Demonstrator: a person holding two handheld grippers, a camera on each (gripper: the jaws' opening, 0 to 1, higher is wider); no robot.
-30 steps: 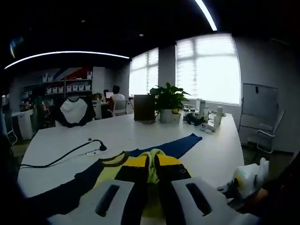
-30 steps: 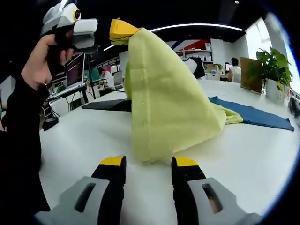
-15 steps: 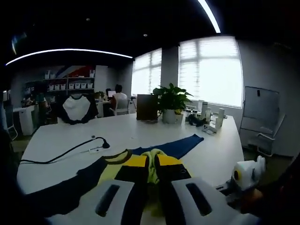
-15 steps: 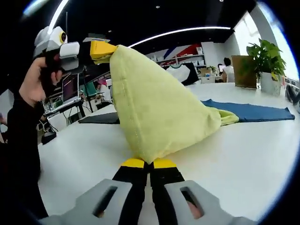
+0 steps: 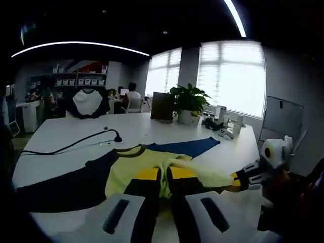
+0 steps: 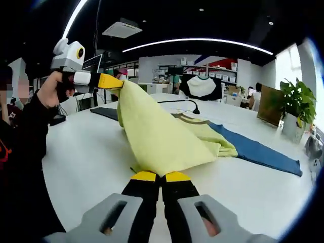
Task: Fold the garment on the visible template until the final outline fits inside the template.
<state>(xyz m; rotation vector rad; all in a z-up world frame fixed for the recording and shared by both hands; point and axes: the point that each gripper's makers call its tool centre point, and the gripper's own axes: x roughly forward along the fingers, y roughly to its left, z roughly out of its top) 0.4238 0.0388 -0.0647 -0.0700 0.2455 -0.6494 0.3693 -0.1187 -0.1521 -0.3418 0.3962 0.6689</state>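
Right gripper view gives me the clearest read: my right gripper sits low over the white table with its yellow-tipped jaws pressed together on the near edge of the garment, a yellow shirt with one navy sleeve and one blue sleeve. From that pinch the yellow fabric climbs in a taut, tent-like sheet up and to the left, where my left gripper has the other corner clamped well above the tabletop. The hand on that tool is raised, arm in a dark sleeve bent up from the lower left. The blue sleeve lies flat on the table to the right, and the collar rests on the surface behind the lifted part. In the left gripper view, my left gripper looks along its own jaws, shut with yellow cloth bunched between the tips; the garment spreads beyond them, navy sleeve to the left, blue sleeve stretching away. The right gripper enters from the right, nipping a stretched yellow edge. A black cable crosses the table, and a potted plant stands at the far end. I cannot make out a template under the shirt.
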